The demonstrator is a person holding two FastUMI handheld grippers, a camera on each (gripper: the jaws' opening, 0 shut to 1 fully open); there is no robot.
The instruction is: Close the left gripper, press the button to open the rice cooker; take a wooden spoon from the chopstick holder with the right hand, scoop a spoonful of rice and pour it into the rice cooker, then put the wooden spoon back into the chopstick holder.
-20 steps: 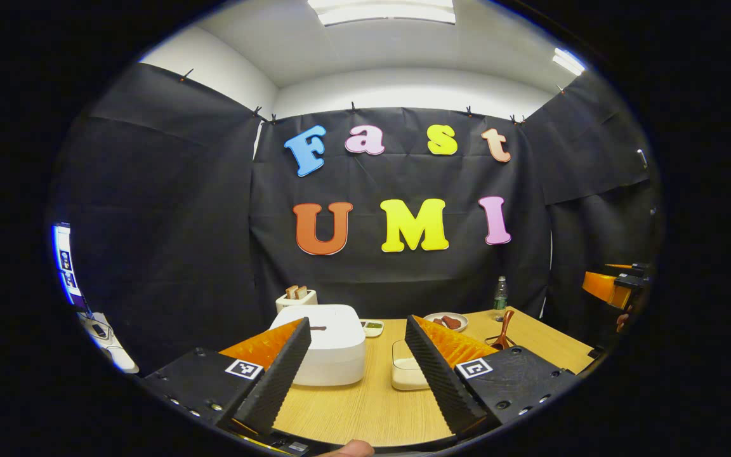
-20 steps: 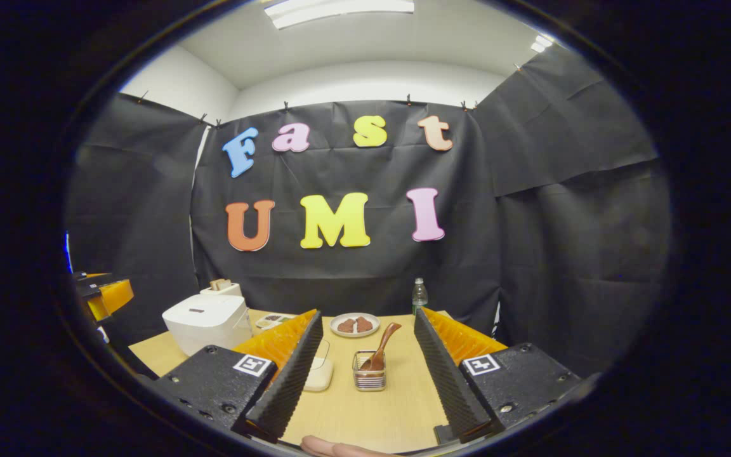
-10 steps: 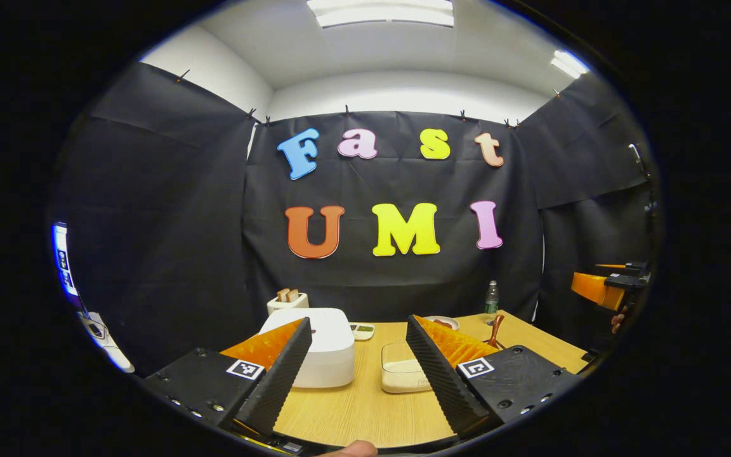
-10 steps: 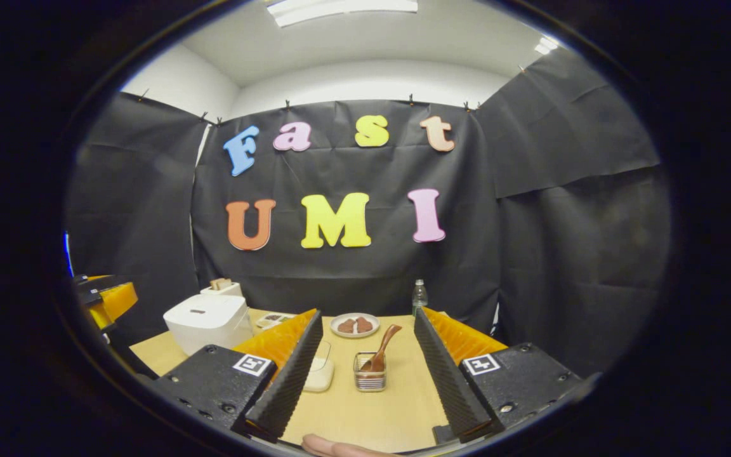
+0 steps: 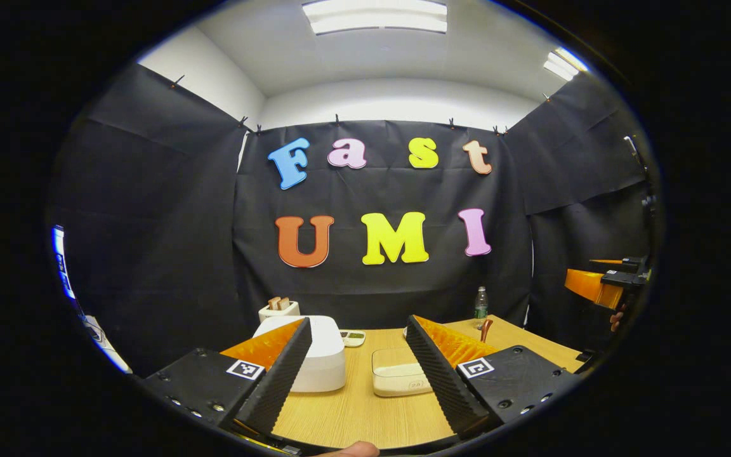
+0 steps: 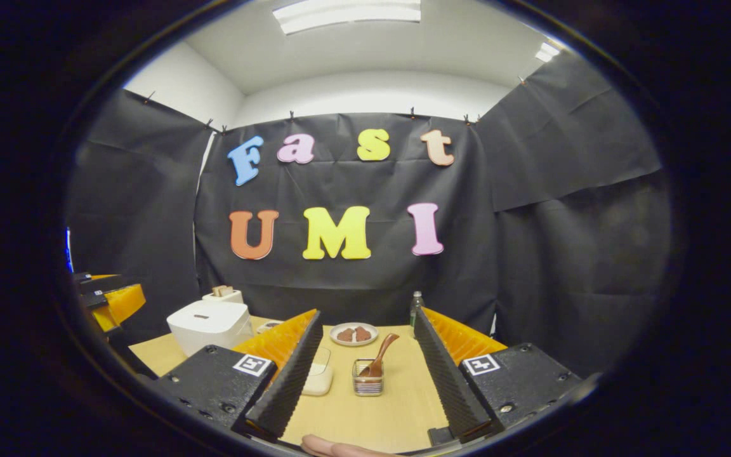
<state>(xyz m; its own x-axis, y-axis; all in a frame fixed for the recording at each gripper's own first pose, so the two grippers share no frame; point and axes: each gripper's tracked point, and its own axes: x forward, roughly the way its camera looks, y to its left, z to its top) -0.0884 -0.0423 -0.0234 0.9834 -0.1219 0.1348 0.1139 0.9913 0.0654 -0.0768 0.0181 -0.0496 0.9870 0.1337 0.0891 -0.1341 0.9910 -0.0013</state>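
A white rice cooker (image 5: 318, 363) with its lid down stands on the wooden table (image 5: 359, 412), partly behind my left finger; it also sits at the left as the rice cooker (image 6: 209, 325) in the right gripper view. My left gripper (image 5: 358, 333) is open and empty, short of the cooker. A clear box of rice (image 5: 397, 379) lies to the cooker's right. A wooden spoon (image 6: 381, 352) leans in a small square chopstick holder (image 6: 367, 378), straight ahead between the fingers of my open, empty right gripper (image 6: 368, 324). The rice box (image 6: 318, 379) peeks from behind my right gripper's left finger.
At the table's far side stand a white toaster (image 5: 278, 310) with bread, a small dish (image 5: 353, 337), a plate of brown food (image 6: 353, 334) and a green bottle (image 5: 480, 303). The other gripper (image 5: 603, 285) hovers at the right edge of the left gripper view.
Both views have tilted up and drawn back a little, so the table things sit lower and smaller. Both grippers stay open.
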